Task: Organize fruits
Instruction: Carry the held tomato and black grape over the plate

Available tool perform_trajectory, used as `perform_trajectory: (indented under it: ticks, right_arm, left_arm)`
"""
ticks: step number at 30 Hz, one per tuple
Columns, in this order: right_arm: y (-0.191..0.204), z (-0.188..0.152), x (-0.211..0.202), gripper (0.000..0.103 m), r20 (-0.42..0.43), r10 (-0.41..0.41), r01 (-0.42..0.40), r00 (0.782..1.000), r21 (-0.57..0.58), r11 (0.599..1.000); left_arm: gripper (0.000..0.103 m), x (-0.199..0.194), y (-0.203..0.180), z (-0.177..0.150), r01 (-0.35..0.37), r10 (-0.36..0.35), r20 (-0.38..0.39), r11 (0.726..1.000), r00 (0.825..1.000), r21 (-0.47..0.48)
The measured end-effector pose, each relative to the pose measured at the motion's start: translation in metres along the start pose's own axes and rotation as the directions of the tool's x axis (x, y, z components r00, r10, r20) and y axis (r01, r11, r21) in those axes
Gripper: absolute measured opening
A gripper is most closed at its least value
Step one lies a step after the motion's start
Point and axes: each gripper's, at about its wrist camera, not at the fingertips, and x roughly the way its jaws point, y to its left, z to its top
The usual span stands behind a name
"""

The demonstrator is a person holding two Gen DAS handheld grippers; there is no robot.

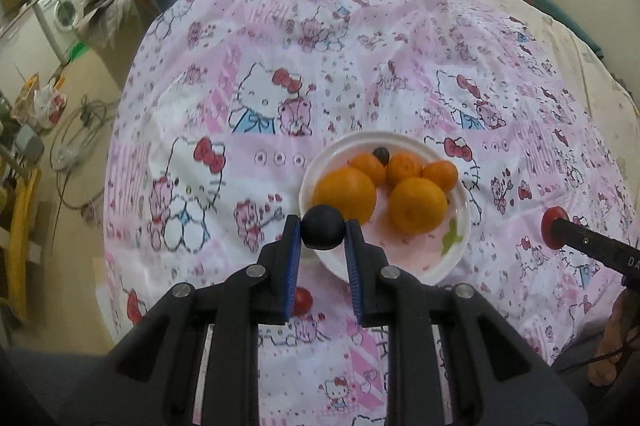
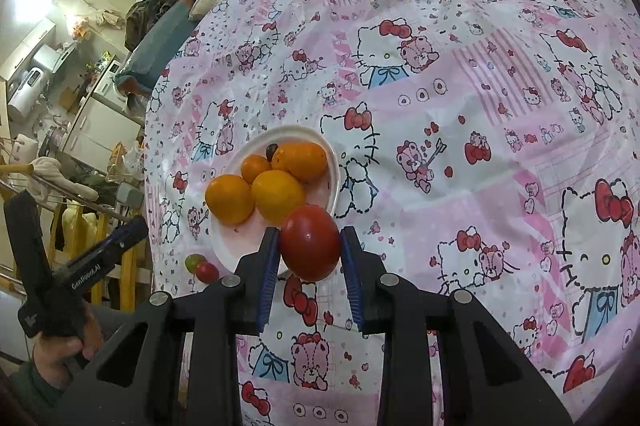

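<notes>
oranges [image 1: 418, 203]: five, heaped on the white plate [image 1: 460, 250], frame centre
dark plum [image 1: 323, 227]: gripped, lower centre
red tomato [image 2: 310, 243]: gripped, centre

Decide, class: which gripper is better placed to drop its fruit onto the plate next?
Left, probably. The left gripper holds its dark round fruit over the white plate's rim; the right gripper holds its red tomato near the rim.

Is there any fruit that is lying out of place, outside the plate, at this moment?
Yes. Two small tomatoes, one greenish and one red, lie on the cloth just outside the white plate, near its rim. The oranges sit in the plate. The left gripper holds a dark round fruit; the right gripper holds a red tomato.
</notes>
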Motion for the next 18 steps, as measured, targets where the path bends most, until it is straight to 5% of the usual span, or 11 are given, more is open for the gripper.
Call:
perform_trajectory:
  ticks: [7,12,18]
  right_arm:
    - [0.001,0.012,0.004,0.032,0.020,0.008,-0.008,1.000,-0.009,1.000]
    - [0.005,0.019,0.015,0.032,0.010,0.032,-0.032,0.999,-0.002,0.999]
    - [0.011,0.021,0.039,0.032,-0.052,0.038,-0.038,0.998,-0.016,0.999]
  left_arm:
    - [0.018,0.015,-0.004,0.016,0.020,-0.020,-0.012,0.999,1.000,0.035]
    - [0.018,0.048,-0.011,0.014,0.111,-0.107,-0.107,0.993,0.989,0.041]
    - [0.019,0.069,-0.028,0.001,0.144,-0.131,-0.151,0.986,0.980,0.079]
